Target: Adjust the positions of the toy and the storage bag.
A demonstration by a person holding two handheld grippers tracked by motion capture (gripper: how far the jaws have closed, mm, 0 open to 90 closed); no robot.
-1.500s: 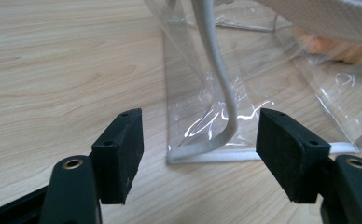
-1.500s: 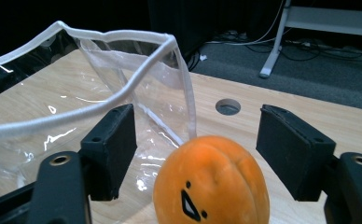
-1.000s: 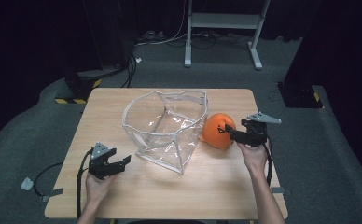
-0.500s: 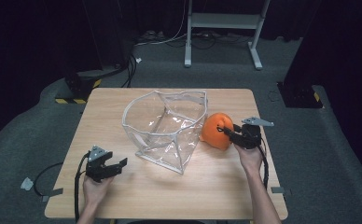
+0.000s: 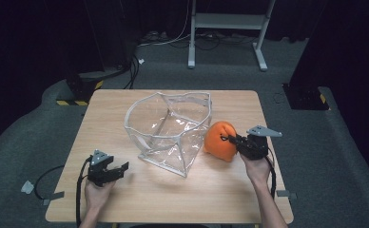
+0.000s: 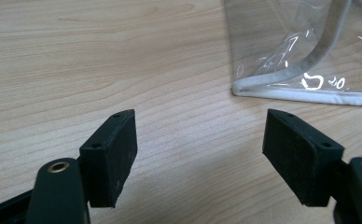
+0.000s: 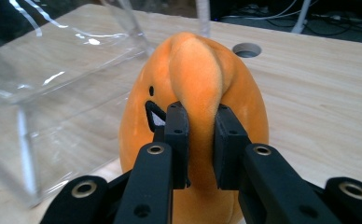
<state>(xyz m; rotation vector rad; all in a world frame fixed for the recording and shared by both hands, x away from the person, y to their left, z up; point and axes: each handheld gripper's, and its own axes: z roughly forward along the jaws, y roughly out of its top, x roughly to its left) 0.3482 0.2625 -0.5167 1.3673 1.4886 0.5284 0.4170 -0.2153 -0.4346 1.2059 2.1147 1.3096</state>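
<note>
wooden table (image 5: 249,190): clear bag (image 5: 170,130), orange plush (image 5: 219,141)

bag (image 5: 170,130) mid-table (image 5: 230,190) | plush toy (image 5: 219,141) touching bag's right | right gripper (image 5: 231,140) right of toy | left gripper (image 5: 121,169) front-left of bag

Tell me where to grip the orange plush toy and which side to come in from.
Grip the raised soft fold on the orange plush toy, coming from its right side, away from the clear bag. The fold pinches narrow, unlike the round body; the right gripper has just closed on it.
</note>
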